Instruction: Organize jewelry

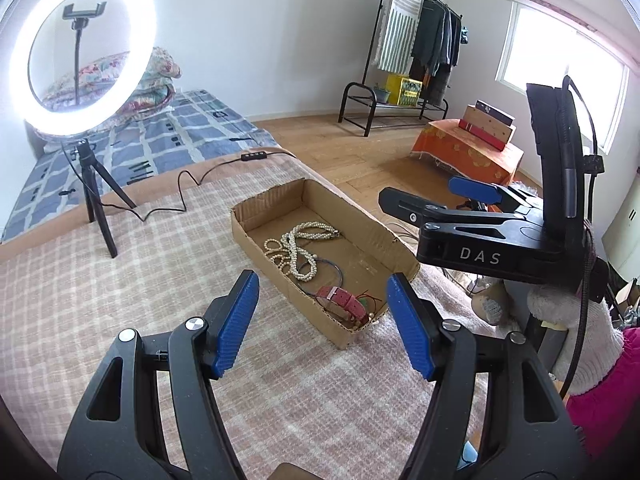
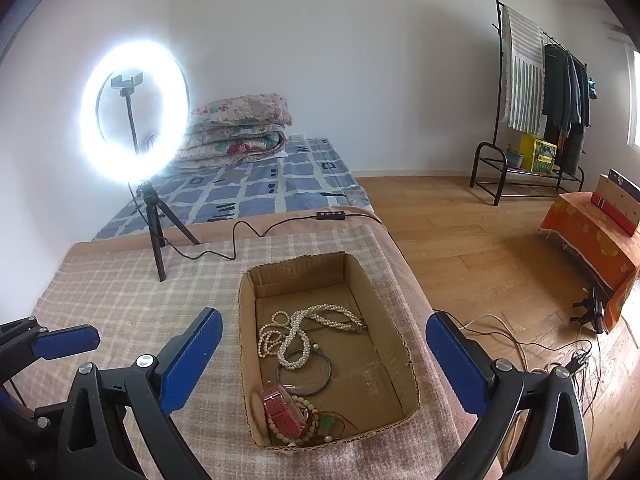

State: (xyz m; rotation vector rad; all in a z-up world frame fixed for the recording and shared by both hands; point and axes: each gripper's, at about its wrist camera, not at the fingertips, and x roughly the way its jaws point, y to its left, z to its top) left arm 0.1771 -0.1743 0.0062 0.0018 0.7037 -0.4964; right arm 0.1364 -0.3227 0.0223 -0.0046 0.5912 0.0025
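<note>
An open cardboard box (image 1: 376, 236) (image 2: 400, 364) lies on the plaid blanket. In it are a tangle of pearl necklaces (image 1: 298, 246) (image 2: 296, 332), a thin dark bangle (image 2: 326, 372), a red watch strap (image 1: 342, 304) (image 2: 282, 410) and small beads. My left gripper (image 1: 322, 320) is open and empty, above the blanket just in front of the box. My right gripper (image 2: 324, 358) is open and empty, hovering over the box; it shows in the left wrist view (image 1: 436, 200) to the right of the box.
A lit ring light on a tripod (image 1: 84, 64) (image 2: 134, 116) stands on the blanket's far left, its cable (image 2: 248, 236) trailing behind the box. Beyond are a bed with folded quilts (image 2: 236, 128), a clothes rack (image 2: 536, 92) and an orange-covered stand (image 2: 592, 236). Cables (image 2: 560, 356) lie on the floor.
</note>
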